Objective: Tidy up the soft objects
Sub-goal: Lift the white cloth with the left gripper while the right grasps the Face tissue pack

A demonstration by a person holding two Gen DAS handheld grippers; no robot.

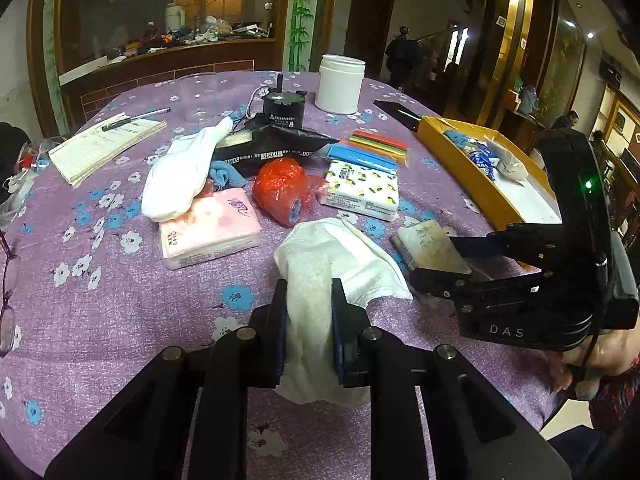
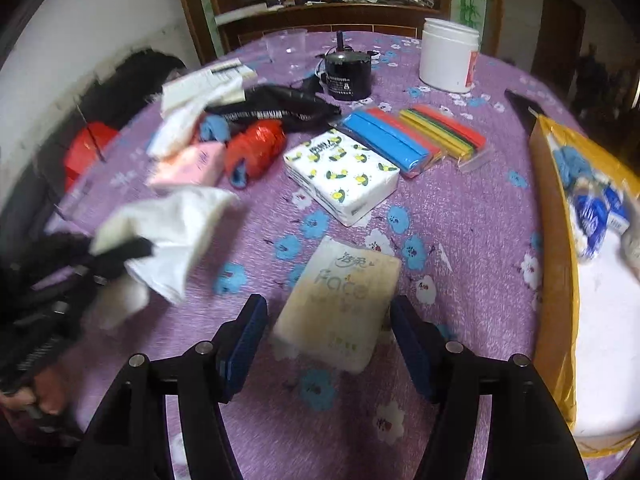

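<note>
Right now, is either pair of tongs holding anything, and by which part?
Left tongs pinch the white cloth at its bunched near end. Right tongs are open, straddling the tissue pack, holding nothing.

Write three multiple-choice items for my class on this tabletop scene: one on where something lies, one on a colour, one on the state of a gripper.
1. Where does the white jar stand?
A. in the yellow box
B. at the far side of the table, beside the black round device
C. on the notepad

2. What colour is the crumpled plastic bag in the middle of the table?
A. red
B. green
C. black

3. What is the left gripper doing?
A. open over bare cloth
B. shut on the white cloth
C. shut on the pen

Answers: 1 B, it stands on the tablecloth next to the black round device. 2 A, it is bright red. 3 B, the white cloth is pinched between its fingers.
</note>
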